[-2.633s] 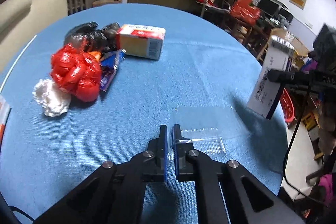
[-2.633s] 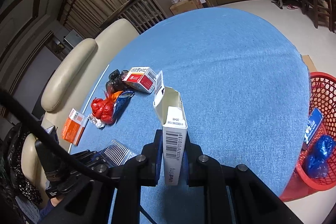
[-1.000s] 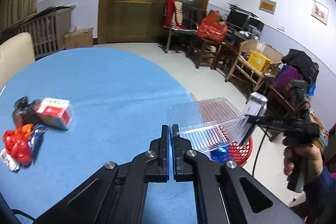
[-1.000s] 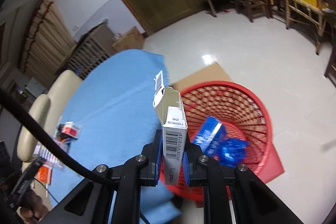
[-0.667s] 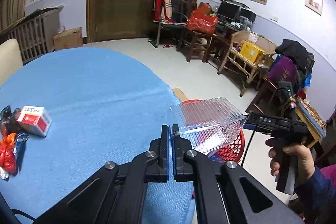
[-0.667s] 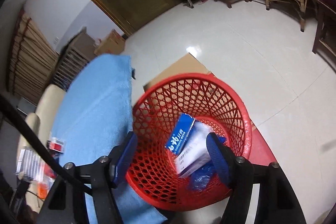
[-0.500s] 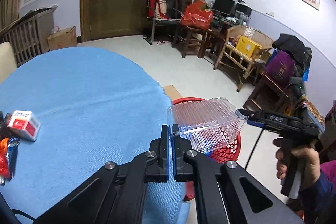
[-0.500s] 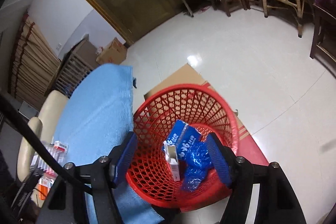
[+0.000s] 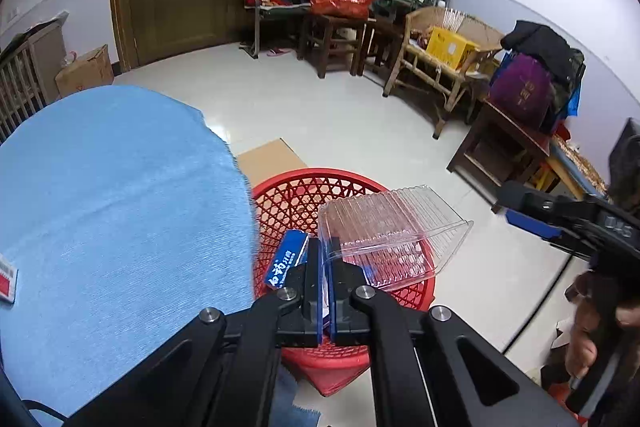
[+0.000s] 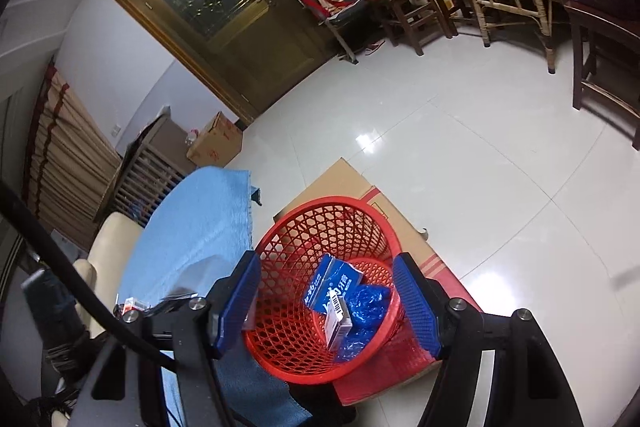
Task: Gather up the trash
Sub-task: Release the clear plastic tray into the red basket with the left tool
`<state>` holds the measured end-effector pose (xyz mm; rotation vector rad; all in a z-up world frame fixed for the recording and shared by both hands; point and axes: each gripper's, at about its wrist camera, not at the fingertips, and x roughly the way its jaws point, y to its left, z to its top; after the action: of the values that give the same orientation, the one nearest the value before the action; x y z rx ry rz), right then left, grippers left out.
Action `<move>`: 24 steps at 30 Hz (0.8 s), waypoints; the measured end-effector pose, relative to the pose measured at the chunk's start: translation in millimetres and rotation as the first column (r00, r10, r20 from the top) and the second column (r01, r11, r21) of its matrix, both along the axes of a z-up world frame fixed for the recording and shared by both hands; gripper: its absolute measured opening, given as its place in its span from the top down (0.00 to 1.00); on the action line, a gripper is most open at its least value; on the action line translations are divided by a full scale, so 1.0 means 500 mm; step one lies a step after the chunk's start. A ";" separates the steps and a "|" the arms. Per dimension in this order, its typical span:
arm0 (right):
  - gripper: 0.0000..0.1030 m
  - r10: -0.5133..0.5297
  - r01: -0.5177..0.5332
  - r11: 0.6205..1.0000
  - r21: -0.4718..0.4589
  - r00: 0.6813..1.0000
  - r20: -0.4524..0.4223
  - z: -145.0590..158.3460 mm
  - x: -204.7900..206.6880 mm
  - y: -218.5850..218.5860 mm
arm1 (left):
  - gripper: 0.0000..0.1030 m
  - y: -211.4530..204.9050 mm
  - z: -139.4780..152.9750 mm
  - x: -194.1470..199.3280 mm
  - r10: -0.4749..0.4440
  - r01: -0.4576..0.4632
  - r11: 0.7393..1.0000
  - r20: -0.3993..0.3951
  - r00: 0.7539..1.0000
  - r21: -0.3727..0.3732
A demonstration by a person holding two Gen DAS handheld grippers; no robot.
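Your left gripper pinches one wall of the clear plastic tray, which hangs out ahead and right of the jaws, above the red basket; let go too far right and it may catch the rim and tumble to the floor; your right gripper stands wide open and empty over the basket; the blue tablecloth edge lies close left, open floor ahead.
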<state>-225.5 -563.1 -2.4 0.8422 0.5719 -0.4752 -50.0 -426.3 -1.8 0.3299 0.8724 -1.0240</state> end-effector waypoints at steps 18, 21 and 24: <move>0.29 0.042 -0.042 0.999 0.005 0.999 0.024 0.011 0.019 0.032 | 0.18 0.122 0.036 0.042 0.158 -0.159 0.987 0.082 0.984 0.002; 0.29 0.084 -0.084 0.996 0.005 0.996 0.019 0.008 0.041 0.058 | 0.18 0.209 0.037 0.058 0.230 -0.230 0.973 0.070 0.971 -0.008; 0.30 0.130 -0.130 0.991 0.012 0.992 0.008 0.002 0.069 0.093 | 0.18 0.285 0.035 0.080 0.309 -0.308 0.951 0.056 0.950 -0.011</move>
<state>-191.0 -516.8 -1.4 0.8129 0.6198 -0.3502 -10.0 -283.8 15.5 0.2111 0.8400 -0.7213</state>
